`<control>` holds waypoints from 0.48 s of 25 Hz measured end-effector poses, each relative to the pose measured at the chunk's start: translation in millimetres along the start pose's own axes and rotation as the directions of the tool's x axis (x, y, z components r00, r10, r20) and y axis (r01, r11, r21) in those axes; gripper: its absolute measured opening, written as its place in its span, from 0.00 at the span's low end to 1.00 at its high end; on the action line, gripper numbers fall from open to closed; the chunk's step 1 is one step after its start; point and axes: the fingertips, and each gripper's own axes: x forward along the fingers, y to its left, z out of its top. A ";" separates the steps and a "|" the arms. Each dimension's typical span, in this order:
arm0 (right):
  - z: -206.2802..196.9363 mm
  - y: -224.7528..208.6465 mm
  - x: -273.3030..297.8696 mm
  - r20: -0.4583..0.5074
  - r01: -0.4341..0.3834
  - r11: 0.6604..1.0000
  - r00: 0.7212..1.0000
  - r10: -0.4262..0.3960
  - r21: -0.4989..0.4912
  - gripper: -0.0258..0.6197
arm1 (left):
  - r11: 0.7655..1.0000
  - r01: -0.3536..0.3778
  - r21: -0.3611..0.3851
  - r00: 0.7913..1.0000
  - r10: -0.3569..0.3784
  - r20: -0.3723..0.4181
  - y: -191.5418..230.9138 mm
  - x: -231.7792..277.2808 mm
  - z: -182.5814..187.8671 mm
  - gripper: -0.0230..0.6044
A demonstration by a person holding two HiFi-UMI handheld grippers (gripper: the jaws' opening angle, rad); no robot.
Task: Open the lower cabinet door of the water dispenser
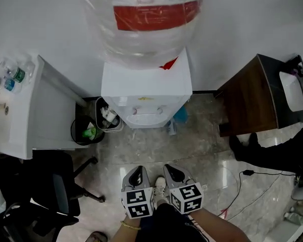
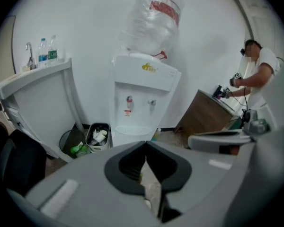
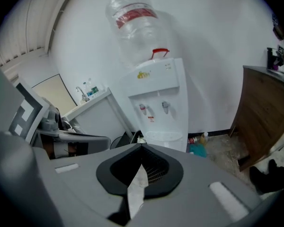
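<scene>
— The tools?
— A left grey gripper (image 1: 136,173) and a right grey gripper (image 1: 174,172), black-lined inside, each carrying a black-and-white marker cube (image 1: 138,204).
— Clothing?
— A dark garment (image 1: 166,224), a thin gold bracelet (image 1: 131,226), a white shoe (image 1: 159,186).

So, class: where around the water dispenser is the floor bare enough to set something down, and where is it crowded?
Bare: the floor before the water dispenser, across to the brown cabinet. Crowded: two bins between it and the white counter, bottles by its other side.
</scene>
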 end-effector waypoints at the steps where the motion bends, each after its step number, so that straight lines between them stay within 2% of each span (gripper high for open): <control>1: -4.1 -10.5 16.2 -0.003 0.009 1.000 1.000 -0.009 0.014 0.04 | 1.000 0.007 -0.003 1.000 -0.007 -0.003 4.5 15.8 -4.3 0.05; 7: -37.2 -98.9 135.0 -0.011 0.059 0.990 0.998 -0.058 0.126 0.04 | 0.999 -0.010 0.053 0.998 0.013 -0.060 40.3 113.5 -53.3 0.05; 8: -44.0 -116.0 155.3 -0.014 0.067 0.989 0.998 -0.065 0.128 0.04 | 0.999 -0.008 0.043 0.997 0.011 -0.072 44.6 128.0 -64.5 0.05; 9: -51.0 -132.6 175.3 -0.020 0.073 0.990 0.997 -0.071 0.122 0.13 | 1.000 -0.006 0.028 0.997 0.008 -0.082 48.1 141.5 -75.7 0.05; 10: -57.7 -148.8 194.4 -0.025 0.080 0.991 0.997 -0.078 0.108 0.19 | 1.000 -0.003 0.015 0.996 0.005 -0.092 51.2 153.9 -86.8 0.05; 12: -71.6 -177.7 226.5 -0.031 0.100 0.994 0.995 -0.099 0.053 0.19 | 1.000 0.004 0.001 0.993 -0.004 -0.121 56.5 173.5 -109.7 0.05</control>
